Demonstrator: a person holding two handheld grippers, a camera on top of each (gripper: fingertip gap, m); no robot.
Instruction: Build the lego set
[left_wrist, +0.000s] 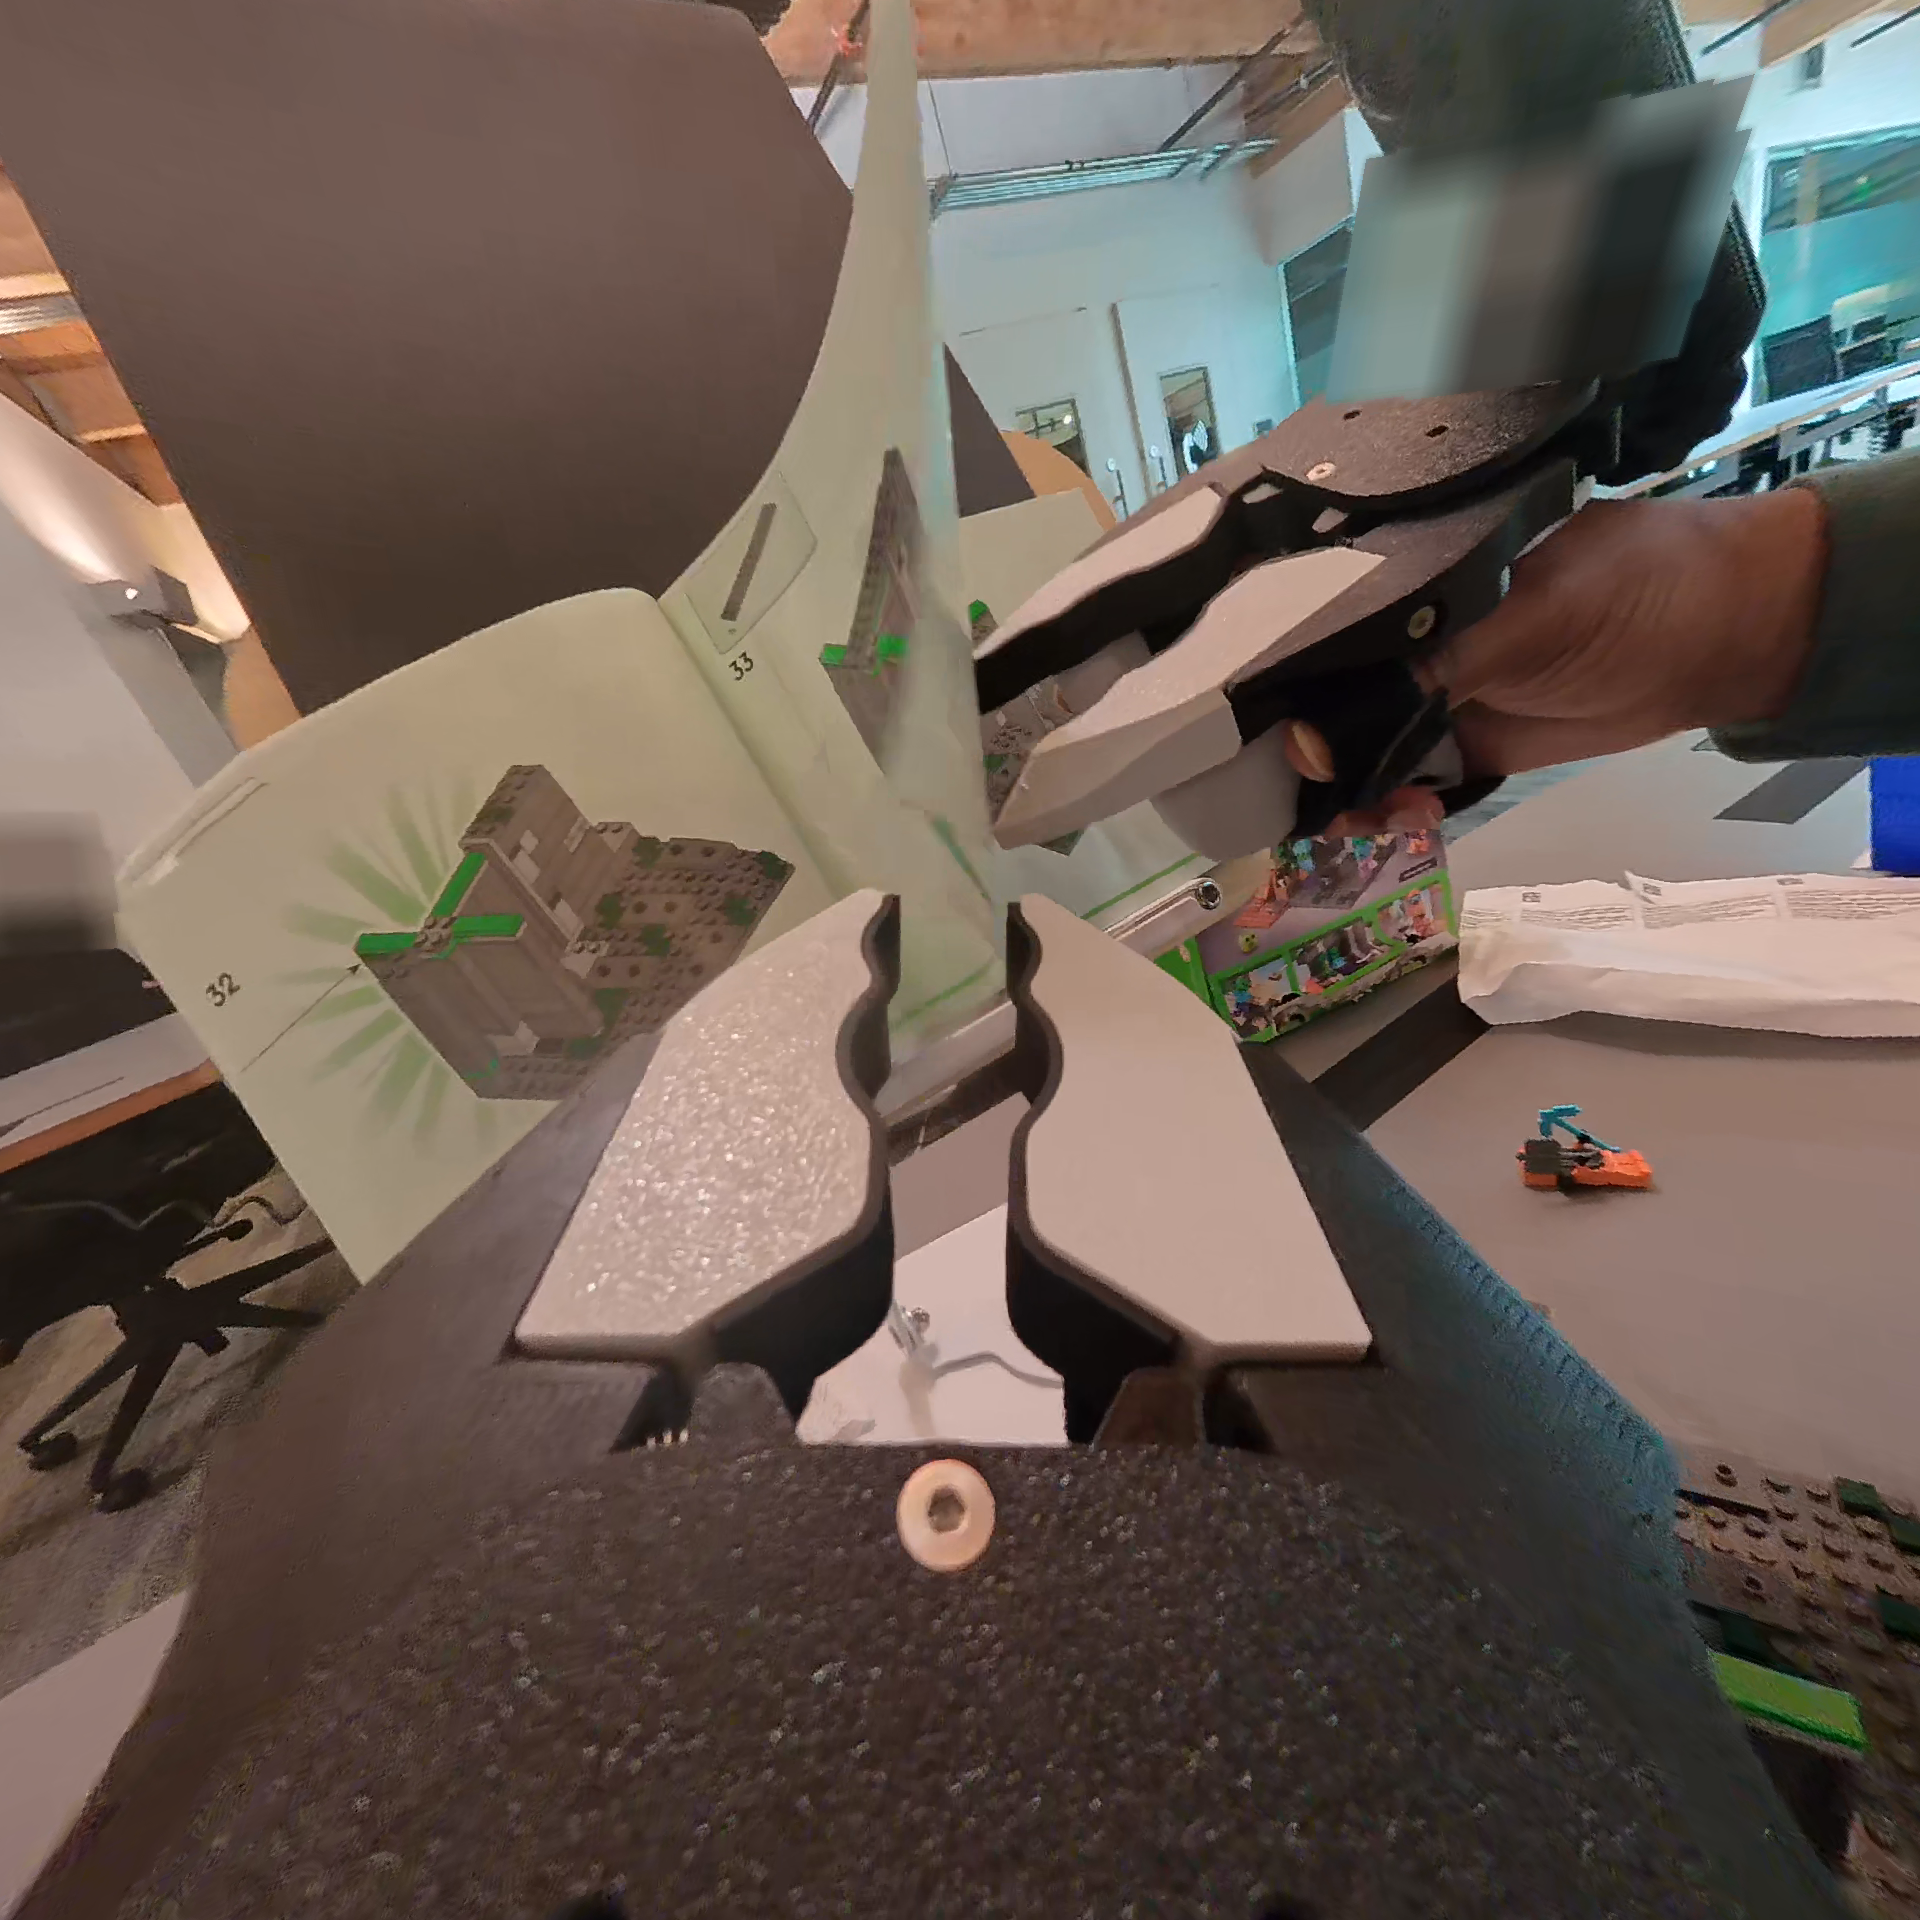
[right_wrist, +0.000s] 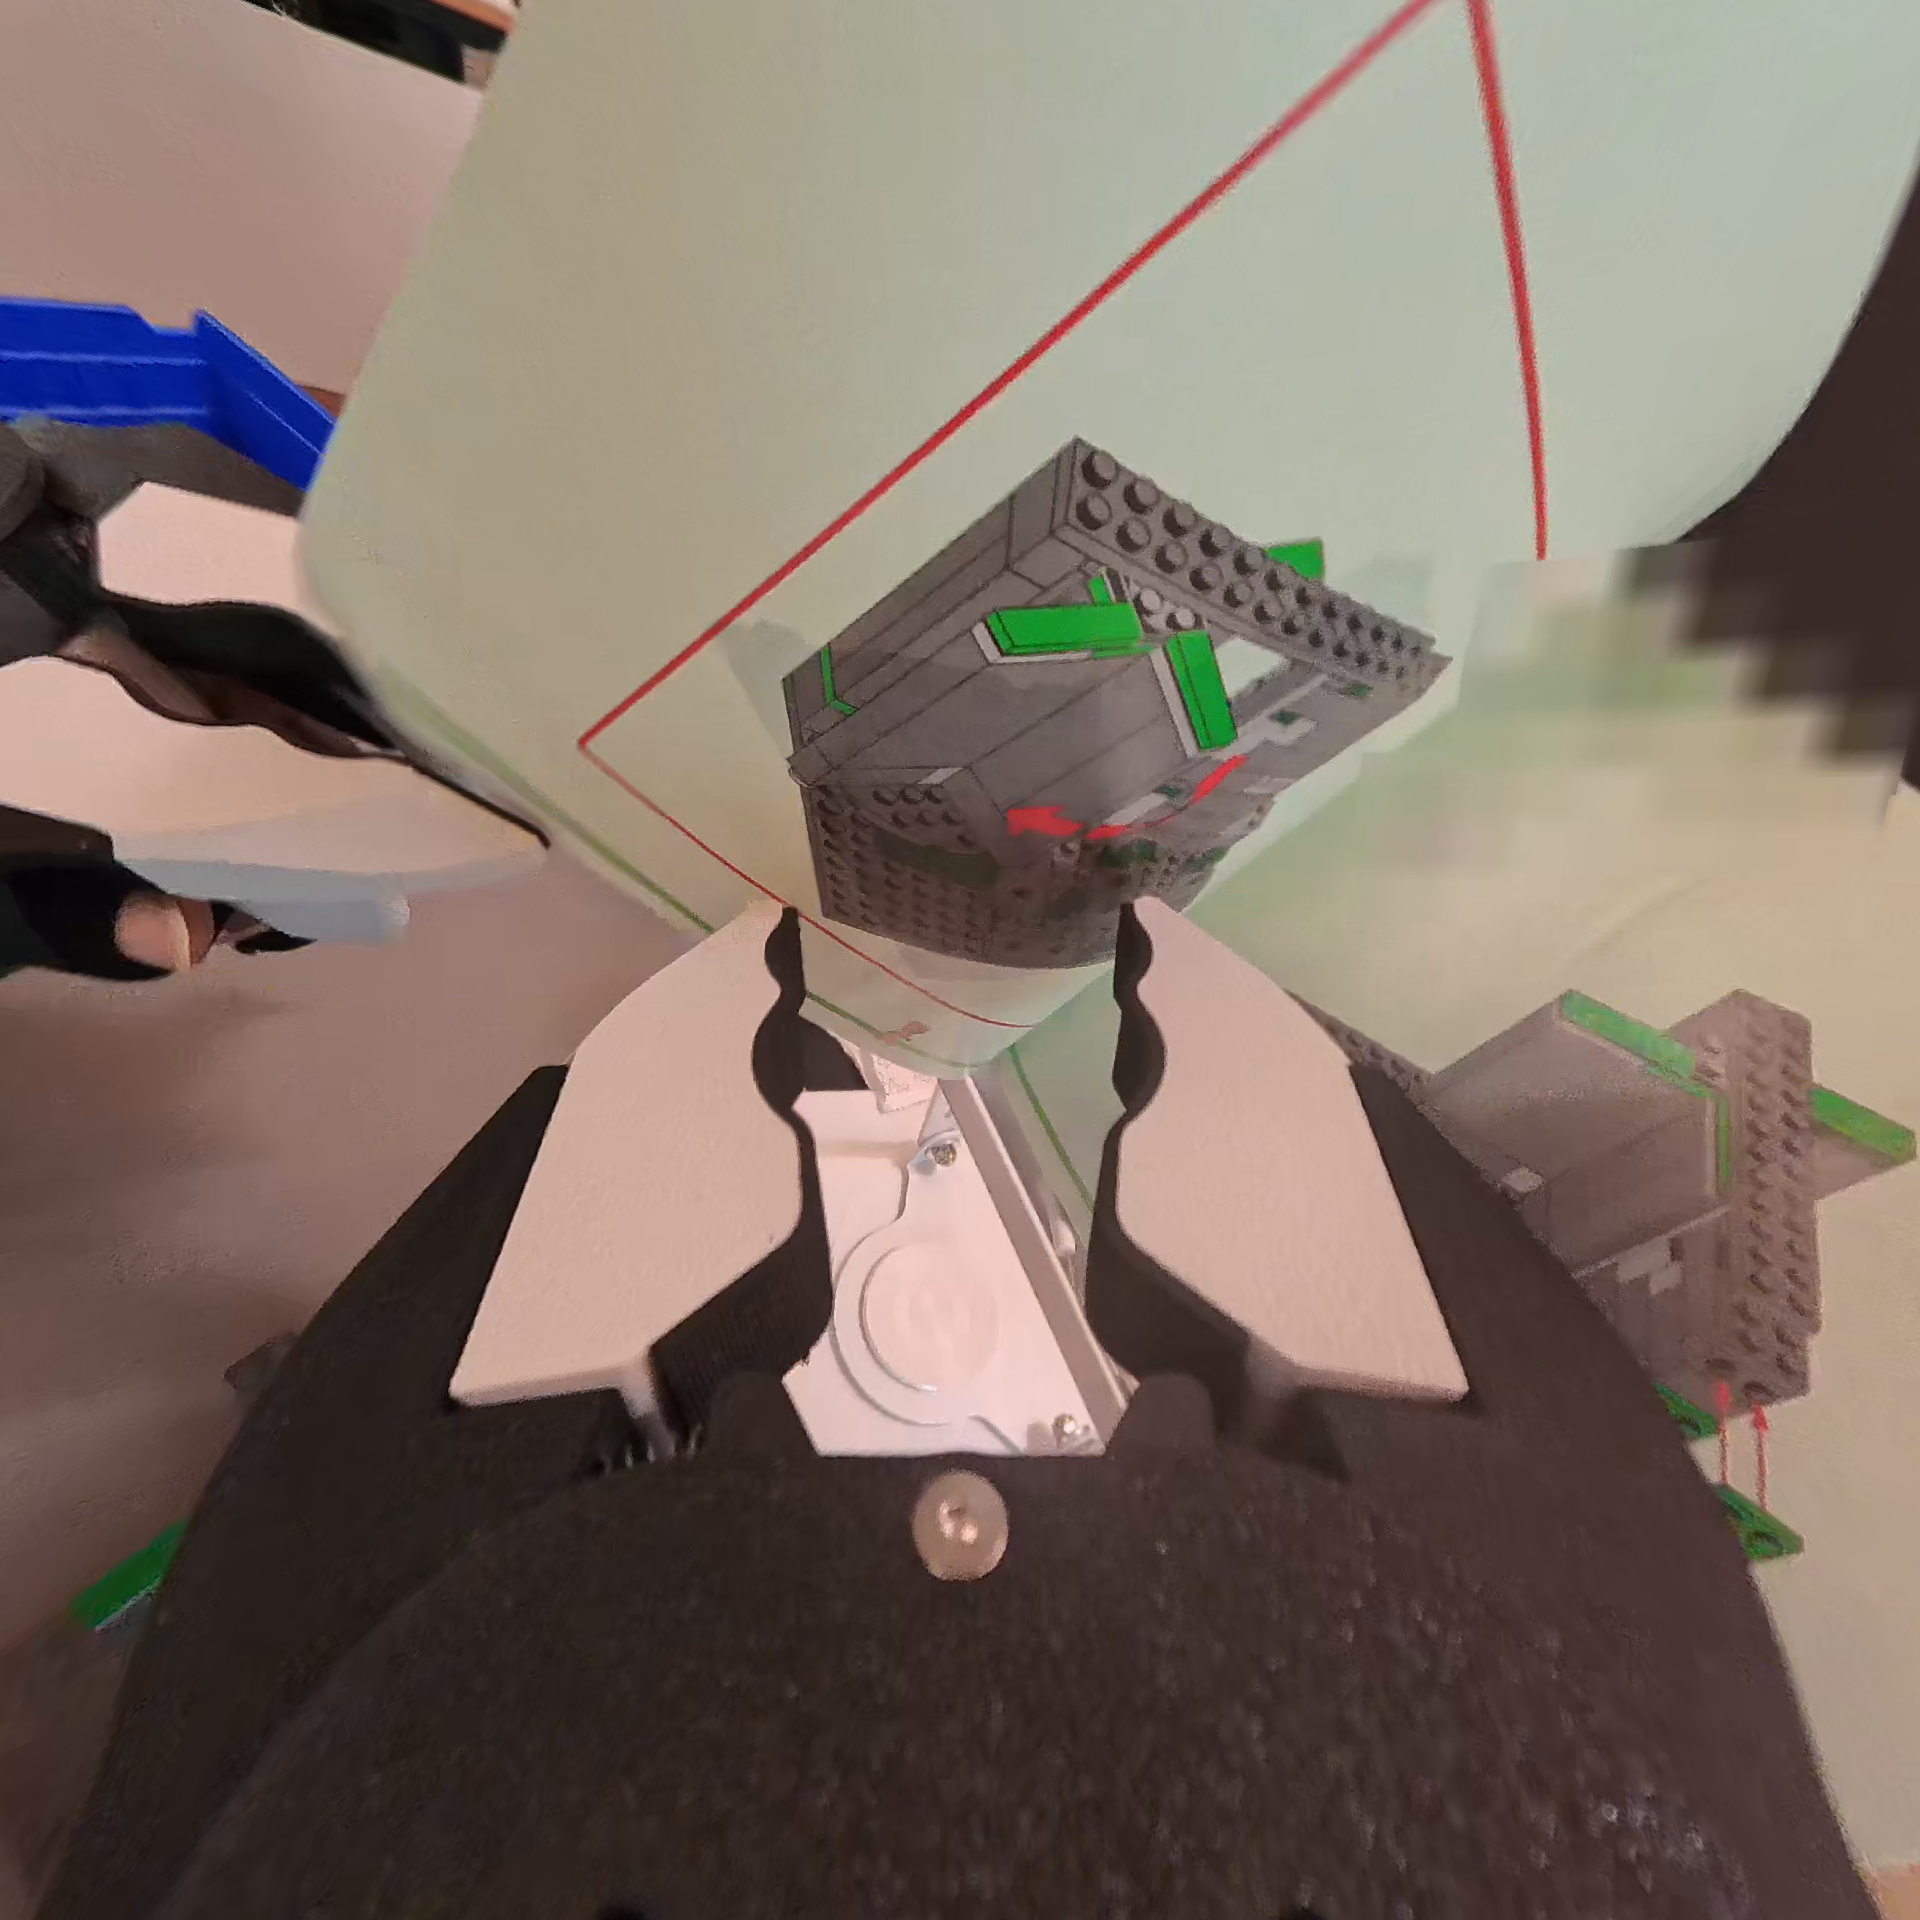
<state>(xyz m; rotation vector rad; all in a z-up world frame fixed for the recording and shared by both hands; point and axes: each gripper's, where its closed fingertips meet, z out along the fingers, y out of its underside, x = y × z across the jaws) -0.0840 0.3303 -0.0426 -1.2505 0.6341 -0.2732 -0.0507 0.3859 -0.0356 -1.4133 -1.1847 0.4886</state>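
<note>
The table (left_wrist: 1621, 1247) is grey, and your booklet (left_wrist: 582, 790) stands open on a stand at its far edge, its pale green pages showing a grey and green build. One page (left_wrist: 914, 582) is lifted upright and blurred, rising from the spine right ahead of your left gripper (left_wrist: 951, 914). That gripper's jaws stand a narrow gap apart with the page's lower edge showing between the tips; whether they pinch it, you cannot tell.

Your right gripper (left_wrist: 997, 748) reaches in from the right, held in your hand (left_wrist: 1621, 634), tips just beside the lifted page. In its own view its jaws are apart with the curled page's bottom corner between them, apparently untouched.

Right of the booklet lies the set's box (left_wrist: 1340, 935), then a white paper bag (left_wrist: 1704, 945). A small orange and teal model (left_wrist: 1579, 1158) sits apart, nearer you. Grey studded plates (left_wrist: 1787, 1558) show at the near right edge.
</note>
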